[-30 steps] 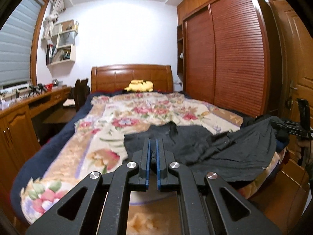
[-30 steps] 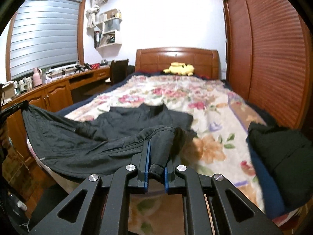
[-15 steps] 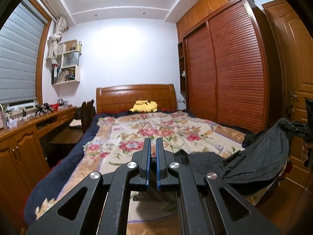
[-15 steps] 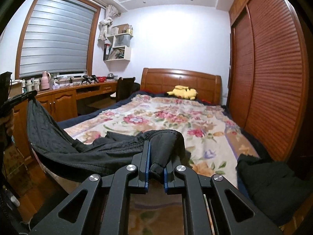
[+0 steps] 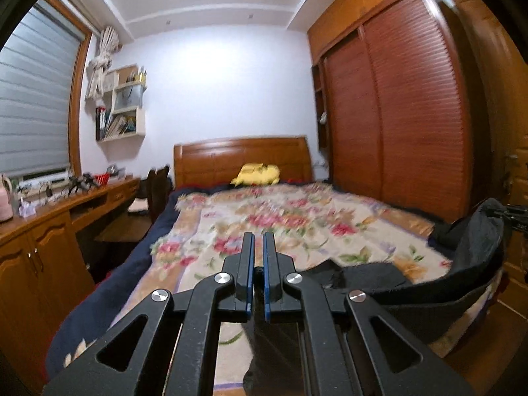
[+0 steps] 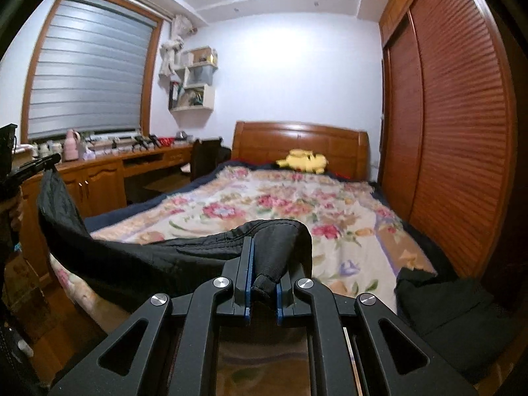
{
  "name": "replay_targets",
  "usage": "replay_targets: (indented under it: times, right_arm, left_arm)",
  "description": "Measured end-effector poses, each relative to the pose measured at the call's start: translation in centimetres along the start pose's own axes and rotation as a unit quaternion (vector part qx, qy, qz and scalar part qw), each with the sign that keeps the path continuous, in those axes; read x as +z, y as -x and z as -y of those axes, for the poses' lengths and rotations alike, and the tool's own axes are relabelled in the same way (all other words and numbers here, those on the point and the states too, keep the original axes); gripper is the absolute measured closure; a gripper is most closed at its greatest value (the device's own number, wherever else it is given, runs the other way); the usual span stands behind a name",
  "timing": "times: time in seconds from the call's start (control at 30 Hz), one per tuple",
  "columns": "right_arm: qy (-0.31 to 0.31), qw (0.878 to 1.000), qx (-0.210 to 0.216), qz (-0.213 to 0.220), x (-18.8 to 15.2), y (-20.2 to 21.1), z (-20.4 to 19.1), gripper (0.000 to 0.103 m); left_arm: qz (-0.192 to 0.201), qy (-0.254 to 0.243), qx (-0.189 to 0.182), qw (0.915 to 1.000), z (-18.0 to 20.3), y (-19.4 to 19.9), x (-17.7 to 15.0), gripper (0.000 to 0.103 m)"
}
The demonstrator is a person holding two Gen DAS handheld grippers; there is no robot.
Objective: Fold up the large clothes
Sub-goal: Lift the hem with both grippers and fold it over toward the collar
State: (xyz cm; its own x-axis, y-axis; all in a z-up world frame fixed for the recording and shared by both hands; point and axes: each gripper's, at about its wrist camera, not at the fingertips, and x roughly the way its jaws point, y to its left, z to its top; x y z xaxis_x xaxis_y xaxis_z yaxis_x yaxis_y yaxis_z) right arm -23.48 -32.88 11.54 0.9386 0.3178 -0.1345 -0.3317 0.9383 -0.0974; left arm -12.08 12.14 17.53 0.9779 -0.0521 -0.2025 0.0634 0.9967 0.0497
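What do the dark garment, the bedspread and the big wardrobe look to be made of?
Dark garment: thin, matte woven cloth, perhaps a light synthetic; it sags softly and shows stitched seams. Bedspread: soft, fuzzy-looking floral textile, though motion blur leaves this uncertain. Wardrobe: reddish-brown wood or wood veneer with a slight sheen and ribbed horizontal slats.

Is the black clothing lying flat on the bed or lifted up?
Lifted up. The black clothing hangs stretched between the right tongs and the left tongs, above the flowery bed.

A large black garment hangs stretched in a sagging band above the foot of the bed, one bunched edge lifted at each end, its middle drooping.
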Motion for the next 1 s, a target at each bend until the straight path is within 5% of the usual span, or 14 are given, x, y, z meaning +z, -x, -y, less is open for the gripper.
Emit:
replay_targets:
  times: [0.27, 0.47, 0.67, 1.0]
  right_arm:
    - [-0.015, 0.996, 0.003, -0.092, -7.3, -11.8, -0.3, 0.093]
    - [-0.014, 0.988, 0.001, -0.156, -11.4, -18.8, -0.3, 0.093]
    - [-0.012, 0.984, -0.002, -0.177, -10.2, -24.3, 0.8, 0.092]
    - [-0.014, 0.986, -0.033, -0.161, -6.5, -32.6, 3.0, 0.092]
  left_arm:
    - [-0.084, 0.004, 0.021, 0.9962, -0.4, -7.6, -7.2, 0.098]
    - [-0.124, -0.001, 0.032, 0.9917, -0.3, -11.4, -9.0, 0.098]
    - [-0.147, -0.007, 0.043, 0.9882, 0.0, -15.8, -9.2, 0.098]
    - [-0.128, 0.018, 0.067, 0.9894, -0.3, -24.4, -5.8, 0.098]
